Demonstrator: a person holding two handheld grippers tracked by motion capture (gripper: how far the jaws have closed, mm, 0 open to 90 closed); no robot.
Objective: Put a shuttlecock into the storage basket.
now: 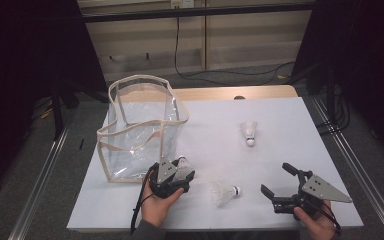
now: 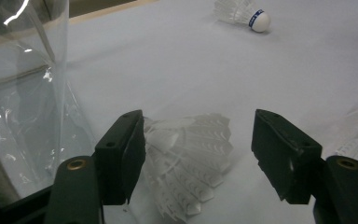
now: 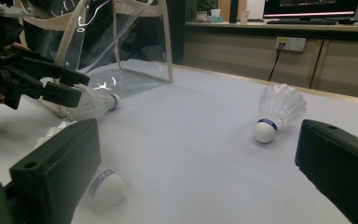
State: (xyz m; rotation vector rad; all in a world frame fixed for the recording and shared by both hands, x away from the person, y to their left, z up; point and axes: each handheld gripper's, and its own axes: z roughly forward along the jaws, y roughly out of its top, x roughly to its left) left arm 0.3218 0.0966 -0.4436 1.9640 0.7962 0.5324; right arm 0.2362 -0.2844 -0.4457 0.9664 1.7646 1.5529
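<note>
Three white shuttlecocks lie on the white tabletop. One shuttlecock lies between the jaws of my left gripper, beside the clear bag. Its feathers touch the left-hand jaw while the other jaw stands apart, so the gripper is open. The high view shows this left gripper at the bag's front corner. A second shuttlecock lies in the front middle, and a third shuttlecock lies farther back. My right gripper rests open at the front right with nothing between its jaws.
The clear bag stands upright with beige trim and handles, its mouth open upward. A wooden strip borders the table's far edge. Metal rails run along both sides of the table.
</note>
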